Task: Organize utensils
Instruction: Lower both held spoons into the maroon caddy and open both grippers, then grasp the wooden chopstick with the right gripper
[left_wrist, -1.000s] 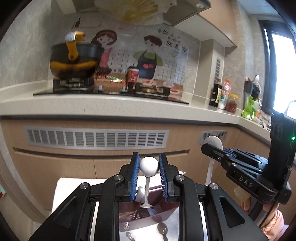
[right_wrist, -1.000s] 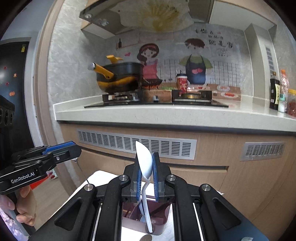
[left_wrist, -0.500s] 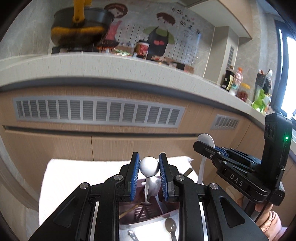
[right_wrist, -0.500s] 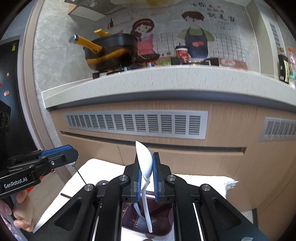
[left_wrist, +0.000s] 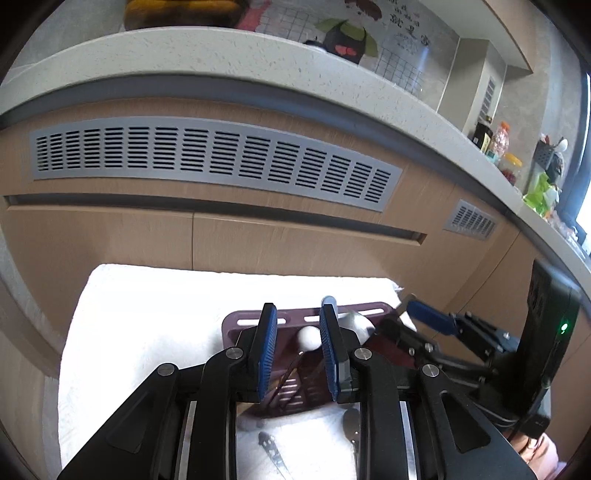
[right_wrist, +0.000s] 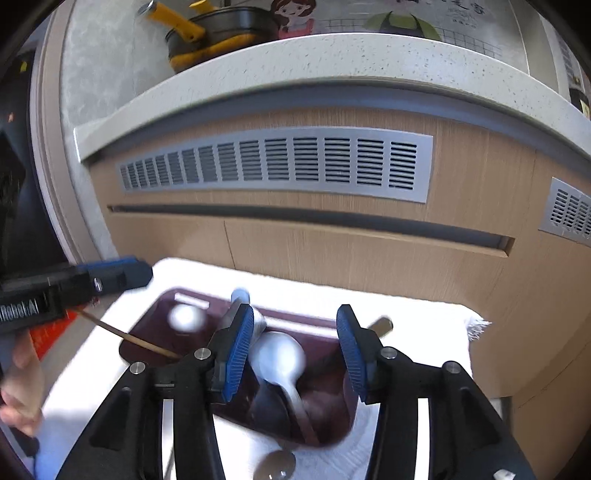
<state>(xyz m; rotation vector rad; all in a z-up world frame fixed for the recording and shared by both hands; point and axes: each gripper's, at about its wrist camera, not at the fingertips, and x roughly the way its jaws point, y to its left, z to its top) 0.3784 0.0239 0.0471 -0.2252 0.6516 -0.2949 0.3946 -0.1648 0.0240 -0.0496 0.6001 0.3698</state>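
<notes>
Spoons first: my right hand-held gripper stands wide apart, and the white plastic spoon sits loose between its blue pads, bowl up and blurred, its handle running down into the maroon utensil holder directly under me. I see no pad touching it. A second white spoon head shows to the left of my left pad, over the far-left part of the same holder, and a thin wooden chopstick slants out over the holder's left rim. Nearer to me than the holder, a metal spoon bowl lies on the white cloth.

My left hand-held gripper is parted too, narrower than the right. The round white spoon head lies between its pads, close to the right one; I cannot tell whether they touch. The holder's slotted back rim lies just beyond the fingertips. Below my fingers, on the cloth, lie a metal spoon and another metal utensil, blurred. The right hand-held gripper comes in from my right, over the holder's right end.

The cloth covers the table, which stands before a wooden cabinet with a grey vent grille.
</notes>
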